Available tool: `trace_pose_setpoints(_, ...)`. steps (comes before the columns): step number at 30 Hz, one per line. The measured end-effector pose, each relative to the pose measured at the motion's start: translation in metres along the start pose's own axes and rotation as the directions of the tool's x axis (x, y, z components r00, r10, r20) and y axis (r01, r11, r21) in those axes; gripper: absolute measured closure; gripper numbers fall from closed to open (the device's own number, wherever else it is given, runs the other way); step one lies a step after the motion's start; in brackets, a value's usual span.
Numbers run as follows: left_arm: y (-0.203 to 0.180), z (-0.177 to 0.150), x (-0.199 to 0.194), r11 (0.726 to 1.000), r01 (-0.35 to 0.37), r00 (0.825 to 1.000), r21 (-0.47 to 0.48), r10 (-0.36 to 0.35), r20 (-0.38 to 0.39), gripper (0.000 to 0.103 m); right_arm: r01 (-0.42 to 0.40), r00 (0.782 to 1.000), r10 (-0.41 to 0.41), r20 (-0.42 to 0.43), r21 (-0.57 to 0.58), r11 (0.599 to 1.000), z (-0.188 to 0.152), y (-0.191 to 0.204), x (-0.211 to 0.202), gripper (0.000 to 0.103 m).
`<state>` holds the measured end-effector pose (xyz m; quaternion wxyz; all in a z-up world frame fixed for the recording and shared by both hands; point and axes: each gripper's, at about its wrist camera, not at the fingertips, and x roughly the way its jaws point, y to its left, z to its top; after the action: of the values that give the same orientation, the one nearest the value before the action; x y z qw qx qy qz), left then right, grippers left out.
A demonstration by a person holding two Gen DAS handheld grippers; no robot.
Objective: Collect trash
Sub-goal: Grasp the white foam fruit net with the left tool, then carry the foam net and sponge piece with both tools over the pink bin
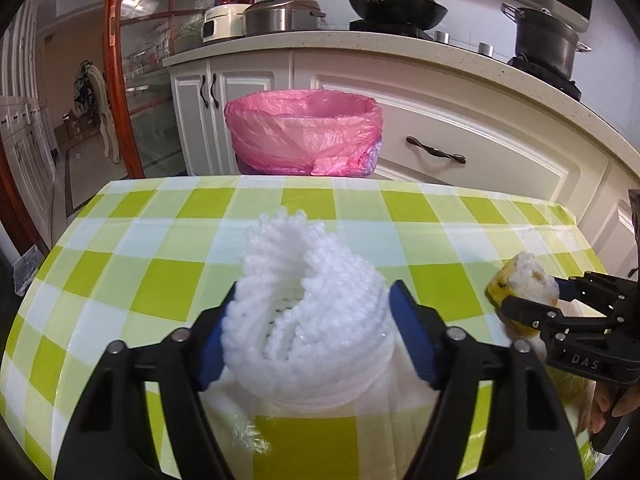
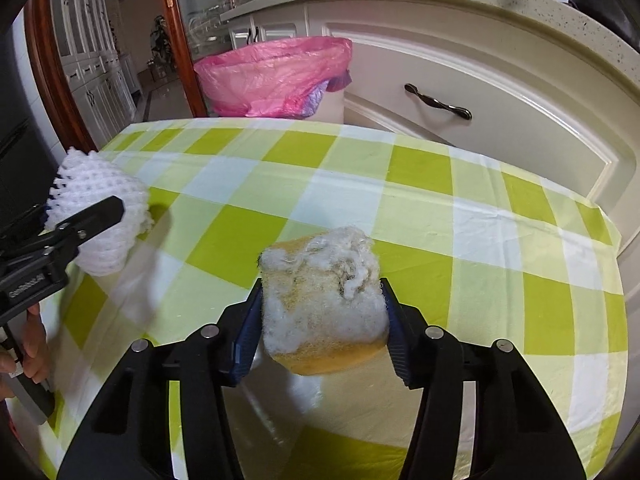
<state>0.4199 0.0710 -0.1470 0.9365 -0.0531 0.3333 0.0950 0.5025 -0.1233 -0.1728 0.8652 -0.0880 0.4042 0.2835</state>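
While you held both tools above the checked tablecloth [image 2: 420,200], your left gripper [image 1: 310,334] was clamped on the white foam net [image 1: 308,312], and your right gripper [image 2: 322,322] squeezed the worn yellow sponge [image 2: 324,304]. Beyond the table's far edge stood the bin with its pink bag [image 1: 304,132] (mouth open).

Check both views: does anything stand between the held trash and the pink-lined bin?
Nothing visible does. The left gripper holds the white foam net, the right gripper the worn yellow sponge. Only bare checked tablecloth lies ahead of both, up to the pink-lined bin beyond the table's far edge.
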Motion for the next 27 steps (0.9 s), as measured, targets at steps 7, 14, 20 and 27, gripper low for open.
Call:
trace_pose_setpoints(7, 0.004, -0.002, -0.017, 1.0, 0.017, 1.0, 0.01, -0.017, 0.016, 0.059, -0.025, 0.998, 0.024, 0.05, 0.036, 0.999, -0.003, 0.008, -0.026, 0.052)
trace_pose_setpoints(14, 0.015, -0.007, -0.053, 0.999, 0.033, 0.997, 0.006, -0.034, 0.064, 0.065, -0.054, 0.993, 0.047, 0.113, 0.062, 0.997, -0.012, 0.028, -0.06, 0.052)
trace_pose_setpoints(20, 0.021, -0.005, -0.099, 0.999, 0.032, 0.987, 0.038, -0.038, 0.153, 0.065, -0.075, 0.981, 0.059, 0.187, 0.079, 0.994, -0.013, 0.047, -0.095, 0.052)
trace_pose_setpoints(27, 0.023, 0.005, -0.152, 0.996, 0.025, 0.965, 0.082, -0.046, 0.259, 0.065, -0.082, 0.959, 0.063, 0.275, 0.056, 0.995, 0.005, 0.072, -0.134, 0.052)
